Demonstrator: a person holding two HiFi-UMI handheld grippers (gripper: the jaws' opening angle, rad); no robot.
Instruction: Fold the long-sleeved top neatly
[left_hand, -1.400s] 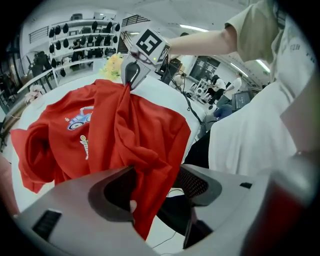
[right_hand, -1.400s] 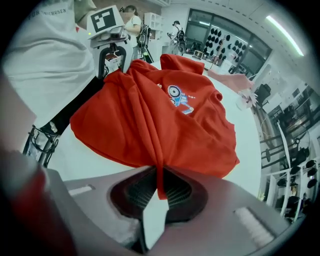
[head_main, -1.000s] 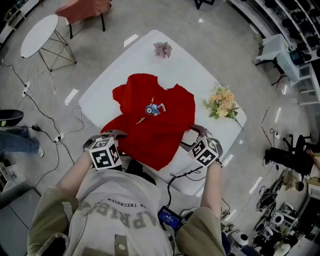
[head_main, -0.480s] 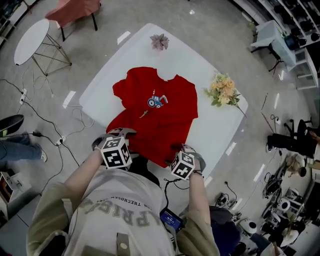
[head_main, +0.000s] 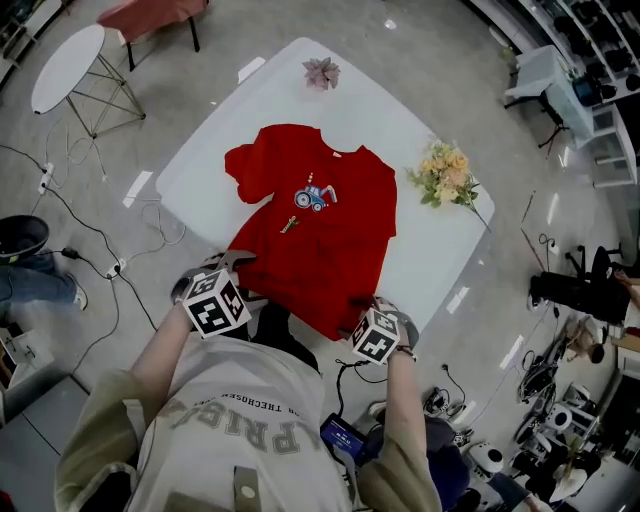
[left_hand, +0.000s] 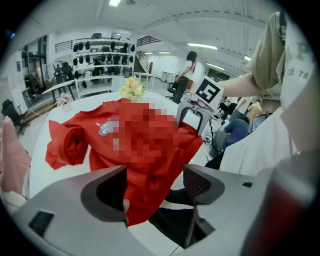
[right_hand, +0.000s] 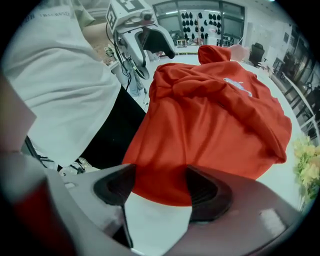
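Note:
A red long-sleeved top (head_main: 315, 225) with a small blue print lies spread on the white table (head_main: 425, 255), collar away from me; its hem hangs over the near edge. My left gripper (head_main: 228, 264) stands open over the hem's near left corner; in the left gripper view the red cloth (left_hand: 142, 145) runs below the gap between the fingers (left_hand: 200, 182). At the hem's near right corner, my right gripper (head_main: 362, 306) is open. The hem's edge (right_hand: 165, 175) lies between its fingers (right_hand: 207, 192) in the right gripper view, and the pads do not press it.
A yellow flower bunch (head_main: 443, 190) lies on the table's right side and a small pink plant (head_main: 322, 72) at its far corner. A round side table (head_main: 65, 68), a chair and floor cables (head_main: 95, 265) are to the left. My body stands against the near edge.
My right gripper has swung from the top's right side leftward and down to the near hem corner. The left gripper has stayed at the left hem corner.

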